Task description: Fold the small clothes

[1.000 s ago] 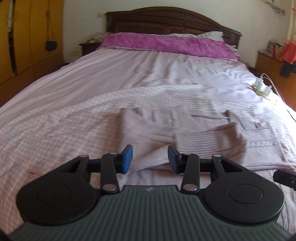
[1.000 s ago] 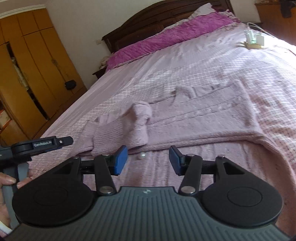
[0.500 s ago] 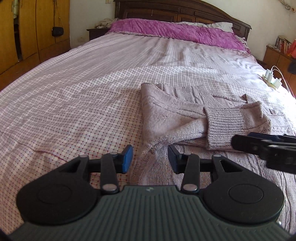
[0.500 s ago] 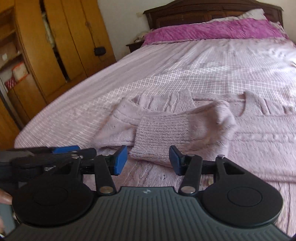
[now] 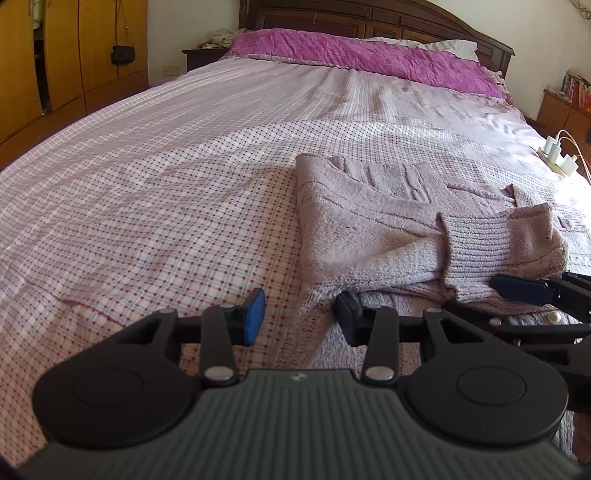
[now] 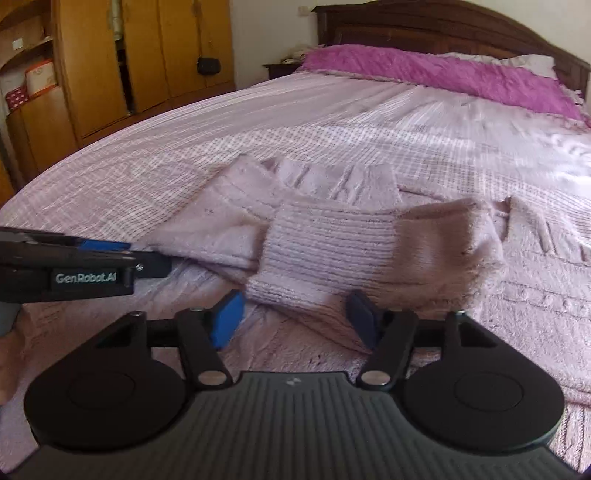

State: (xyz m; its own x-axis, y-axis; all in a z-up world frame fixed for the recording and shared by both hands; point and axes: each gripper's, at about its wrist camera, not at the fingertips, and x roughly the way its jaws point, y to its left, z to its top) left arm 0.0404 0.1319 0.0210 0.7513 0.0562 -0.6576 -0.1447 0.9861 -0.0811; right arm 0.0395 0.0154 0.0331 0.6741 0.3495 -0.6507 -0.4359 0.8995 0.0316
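A wide bed fills the room, covered by a pale pink checked sheet. At the far end lies a long magenta pillow with a white pillow behind it, against a dark wooden headboard. A wooden wardrobe stands along the left wall, with a small black purse hanging on it. A dark nightstand sits at the far left. On the right edge of the bed lies a power strip with white chargers plugged in.
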